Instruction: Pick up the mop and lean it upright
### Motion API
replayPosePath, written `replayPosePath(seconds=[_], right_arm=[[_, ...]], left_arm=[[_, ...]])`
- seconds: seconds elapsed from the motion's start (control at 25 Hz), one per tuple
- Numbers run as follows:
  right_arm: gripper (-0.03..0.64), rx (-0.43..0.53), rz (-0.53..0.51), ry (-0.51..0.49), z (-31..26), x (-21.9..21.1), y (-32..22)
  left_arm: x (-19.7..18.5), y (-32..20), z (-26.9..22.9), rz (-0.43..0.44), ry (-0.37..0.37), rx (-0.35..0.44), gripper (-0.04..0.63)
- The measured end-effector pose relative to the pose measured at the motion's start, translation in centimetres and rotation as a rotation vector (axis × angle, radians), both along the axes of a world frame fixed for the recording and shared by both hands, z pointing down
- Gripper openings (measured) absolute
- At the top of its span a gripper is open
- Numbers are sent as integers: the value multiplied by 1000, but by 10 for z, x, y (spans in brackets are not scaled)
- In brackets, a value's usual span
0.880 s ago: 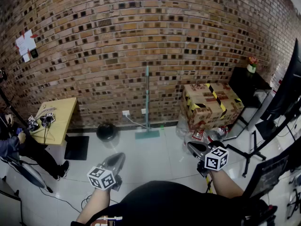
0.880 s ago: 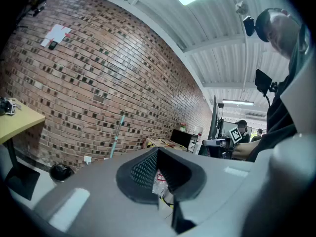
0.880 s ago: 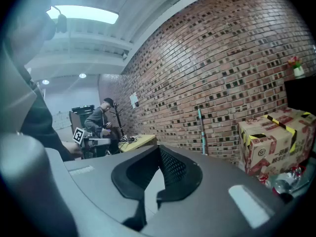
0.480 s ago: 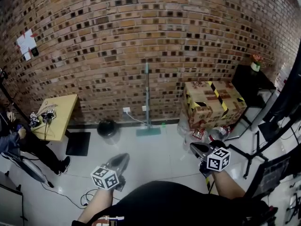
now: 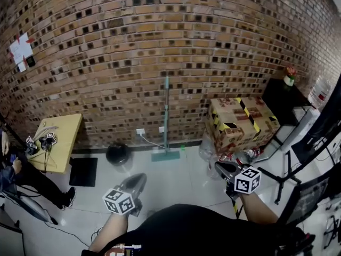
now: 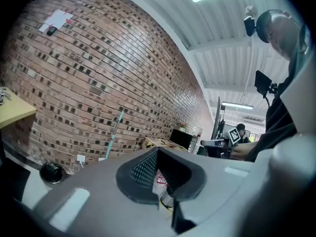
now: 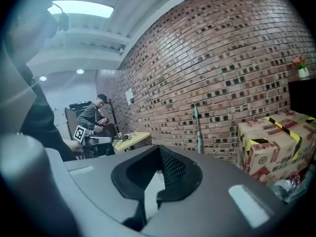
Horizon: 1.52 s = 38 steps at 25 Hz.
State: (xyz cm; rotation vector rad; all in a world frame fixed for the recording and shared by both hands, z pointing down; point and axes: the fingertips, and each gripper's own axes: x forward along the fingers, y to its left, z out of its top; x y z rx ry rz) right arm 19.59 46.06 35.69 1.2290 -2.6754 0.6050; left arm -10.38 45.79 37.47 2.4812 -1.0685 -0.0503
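While the mop [image 5: 166,116] is leaning on the brick wall [image 5: 106,63], left gripper [image 5: 138,178] and right gripper [image 5: 220,168] are hanging fully closed, gripping nothing; cardboard box [image 5: 242,121] is sitting taped shut.

The mop [image 5: 166,119] is stood upright against the brick wall [image 5: 106,63] at the far middle, with its head on the floor [image 5: 176,188]. A bin [image 5: 118,154] is set just left of it, and a cardboard box [image 5: 242,120] to its right. A table [image 5: 57,142] is placed at the left, with a mat [image 5: 84,170] laid just right of it. The left gripper [image 5: 138,177] and right gripper [image 5: 218,167] are held near, well apart from the mop.
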Motion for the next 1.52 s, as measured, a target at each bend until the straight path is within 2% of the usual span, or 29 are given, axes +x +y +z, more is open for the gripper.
replayPosePath(seconds=[0.28,0.48,0.64,0.92,1.32,1.52], right_arm=[[14,33,68,11,-17,-62,-73],[14,30,91,5,-19,-100,-125],[14,2,83,9,-7,-110,-156],[14,-3,18,-11,8,-84,-227],[14,5,-214,-16,6,-28,-353],[14,-12,-265,-20,15,-21,-398]], left_arm=[[-56,-90,-4,99,-4,16,0],[-100,-153,-1,113,-26,17,0],[-111,-186,9,103,-19,-7,0],[-83,-238,19,52,-38,-15,0],[-5,-311,7,-141,-48,-31,0],[23,-338,13,-150,-61,-57,0]])
